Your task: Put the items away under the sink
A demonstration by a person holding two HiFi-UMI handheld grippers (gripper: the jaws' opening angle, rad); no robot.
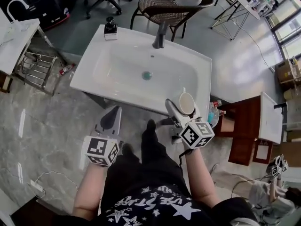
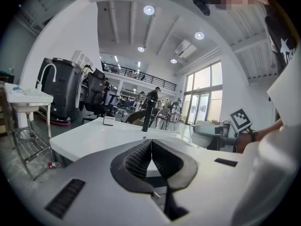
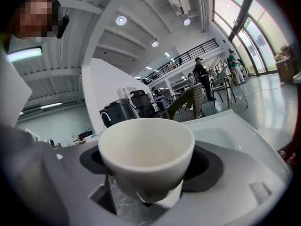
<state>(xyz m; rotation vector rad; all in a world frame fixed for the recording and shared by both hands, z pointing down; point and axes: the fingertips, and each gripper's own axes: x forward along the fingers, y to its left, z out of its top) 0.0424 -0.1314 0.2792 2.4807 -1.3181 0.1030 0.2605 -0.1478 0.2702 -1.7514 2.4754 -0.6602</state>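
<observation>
From above, the right gripper holds a white cup at the front right corner of the sink. The left gripper hangs just off the front edge. In the left gripper view, its pads are pressed together with nothing between them. In the right gripper view, the jaws clamp the upright cup.

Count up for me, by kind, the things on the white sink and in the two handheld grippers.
Cups: 1, the white cup, gripped by the right gripper.
Taps: 1, the dark tap at the back of the sink.
Pump bottles: 1, the pump bottle on the sink's far corner.
Things in the left gripper: 0, its jaws are closed on nothing.
Total: 3
</observation>
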